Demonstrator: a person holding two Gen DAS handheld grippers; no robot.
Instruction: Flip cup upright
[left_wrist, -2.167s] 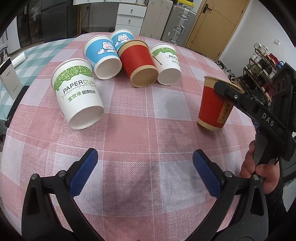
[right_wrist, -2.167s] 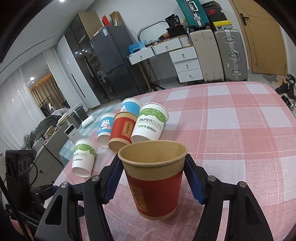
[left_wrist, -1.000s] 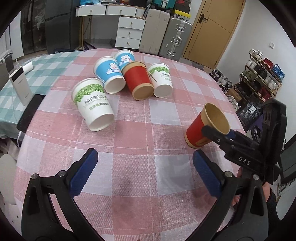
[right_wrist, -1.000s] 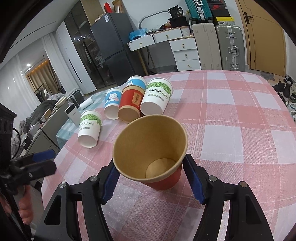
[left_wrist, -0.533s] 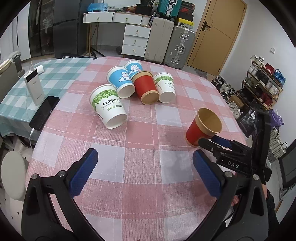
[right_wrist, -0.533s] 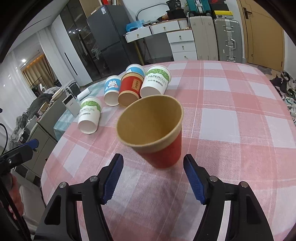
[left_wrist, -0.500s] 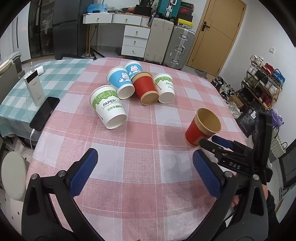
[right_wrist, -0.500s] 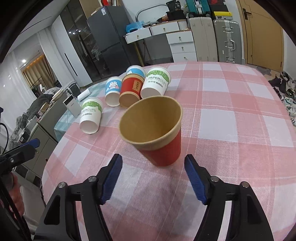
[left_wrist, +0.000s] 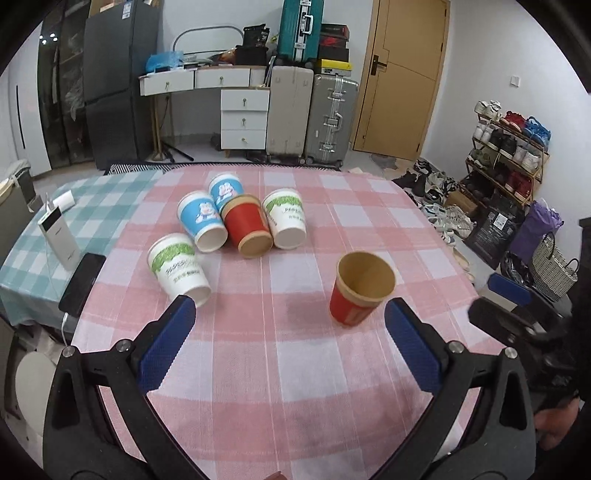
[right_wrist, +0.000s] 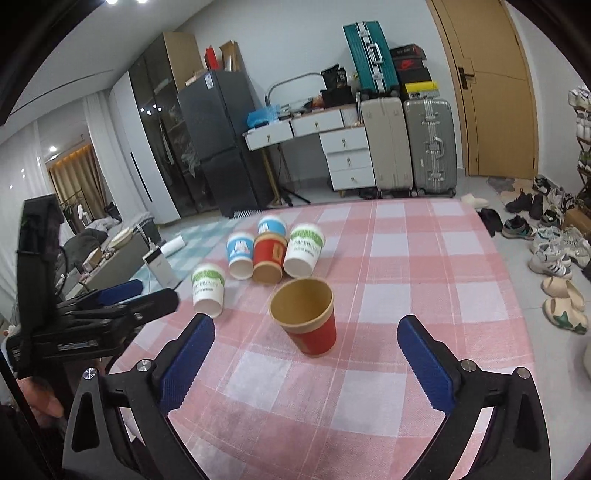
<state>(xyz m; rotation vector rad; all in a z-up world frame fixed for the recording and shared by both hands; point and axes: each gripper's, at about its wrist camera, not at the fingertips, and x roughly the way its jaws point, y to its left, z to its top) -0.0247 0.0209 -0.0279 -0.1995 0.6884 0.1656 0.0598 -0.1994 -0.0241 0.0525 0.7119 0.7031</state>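
Note:
A red paper cup (left_wrist: 360, 291) (right_wrist: 306, 317) with a brown rim stands upright, mouth up, on the pink checked tablecloth (left_wrist: 295, 369), on its own with nothing touching it. My right gripper (right_wrist: 306, 332) is open and held back from the cup, its blue pads (right_wrist: 184, 365) wide apart on either side. It shows blurred in the left wrist view as the right gripper (left_wrist: 509, 302), right of the cup. My left gripper (left_wrist: 286, 332) is open and empty, above the table's near side.
Several cups lie on their sides at the table's far left: a white green-print cup (left_wrist: 179, 267), two blue ones (left_wrist: 203, 221), a red one (left_wrist: 249, 230), another white one (left_wrist: 286, 218). A power bank (left_wrist: 59, 236) and phone (left_wrist: 81, 284) sit at the left edge.
The right gripper has opened, let go of the red cup and drawn back. The cup went from tilted in the jaws to standing upright. Both cameras have pulled away from the table.

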